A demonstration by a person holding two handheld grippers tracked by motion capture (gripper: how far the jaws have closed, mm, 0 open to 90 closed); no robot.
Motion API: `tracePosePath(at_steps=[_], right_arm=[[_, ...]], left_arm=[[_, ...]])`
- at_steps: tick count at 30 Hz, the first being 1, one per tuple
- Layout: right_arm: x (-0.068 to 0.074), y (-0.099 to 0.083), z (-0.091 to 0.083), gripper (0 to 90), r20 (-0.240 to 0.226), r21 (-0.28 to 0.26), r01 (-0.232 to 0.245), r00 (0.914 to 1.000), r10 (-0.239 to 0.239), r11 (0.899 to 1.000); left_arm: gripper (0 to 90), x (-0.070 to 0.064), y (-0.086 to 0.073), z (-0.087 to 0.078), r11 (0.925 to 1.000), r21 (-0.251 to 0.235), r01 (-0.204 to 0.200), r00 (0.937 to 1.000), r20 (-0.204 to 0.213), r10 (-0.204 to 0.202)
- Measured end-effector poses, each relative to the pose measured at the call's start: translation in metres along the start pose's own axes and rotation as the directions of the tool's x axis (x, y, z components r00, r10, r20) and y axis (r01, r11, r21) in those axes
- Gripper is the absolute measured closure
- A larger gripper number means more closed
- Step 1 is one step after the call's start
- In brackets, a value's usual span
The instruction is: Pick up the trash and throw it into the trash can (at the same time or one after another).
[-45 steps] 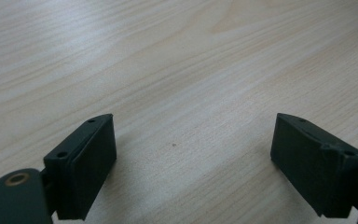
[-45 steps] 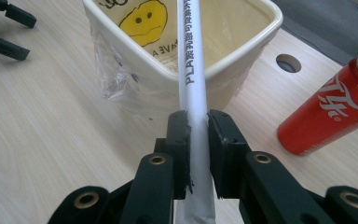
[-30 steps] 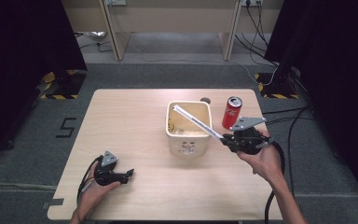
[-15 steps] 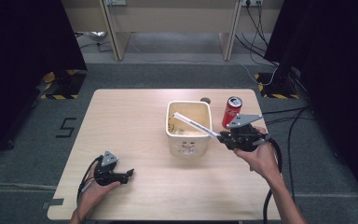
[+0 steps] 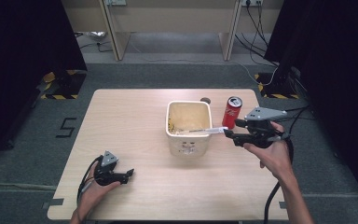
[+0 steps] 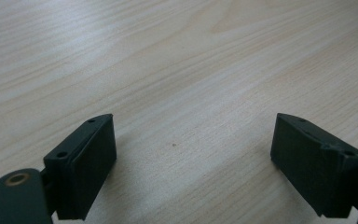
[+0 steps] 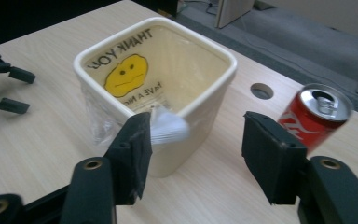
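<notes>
At the table's centre stands the cream bin [image 5: 189,125], a white stick [image 5: 200,131] lying over its rim. Right gripper [image 5: 229,134], jaws spread wide, holds nothing beside the red can [image 5: 232,112]. Left gripper [image 5: 128,174] rests open on bare table [image 5: 121,121].

From my high view, light falls evenly from above on the pale table [image 5: 135,116], while the room's sides sink into near black. Soft short shadows lie under the cream bin [image 5: 189,125] and beside the red can [image 5: 232,112]. The picture is slightly soft, with fine detail smeared. In the left gripper view, the wood grain is sharp at mid-frame and the near black jaws are blurred. In the right gripper view, the can [image 7: 315,115] shows motion blur, and the jaws stay out of focus
</notes>
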State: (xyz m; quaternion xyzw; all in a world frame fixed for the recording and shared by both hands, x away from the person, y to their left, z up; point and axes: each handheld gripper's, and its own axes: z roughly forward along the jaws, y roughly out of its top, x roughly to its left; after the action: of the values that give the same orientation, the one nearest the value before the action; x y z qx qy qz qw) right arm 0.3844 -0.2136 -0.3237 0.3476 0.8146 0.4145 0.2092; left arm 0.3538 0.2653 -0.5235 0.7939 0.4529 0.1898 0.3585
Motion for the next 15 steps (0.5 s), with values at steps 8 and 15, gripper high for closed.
tracePosePath(at_steps=[8, 15], right_arm=[[-0.016, -0.010, -0.010, 34.3, 0.056, -0.023, -0.041, 0.9975, 0.042, 0.999], [-0.025, -0.022, -0.008, 32.4, 0.108, -0.023, -0.083, 0.9905, 0.085, 0.996]], left_arm=[[13.4, 0.000, 0.000, 0.000, 1.0000, 0.000, 0.000, 1.0000, 0.001, 0.000], [13.4, 0.000, 0.000, 0.000, 1.0000, -0.003, 0.000, 1.0000, 0.000, 0.000]])
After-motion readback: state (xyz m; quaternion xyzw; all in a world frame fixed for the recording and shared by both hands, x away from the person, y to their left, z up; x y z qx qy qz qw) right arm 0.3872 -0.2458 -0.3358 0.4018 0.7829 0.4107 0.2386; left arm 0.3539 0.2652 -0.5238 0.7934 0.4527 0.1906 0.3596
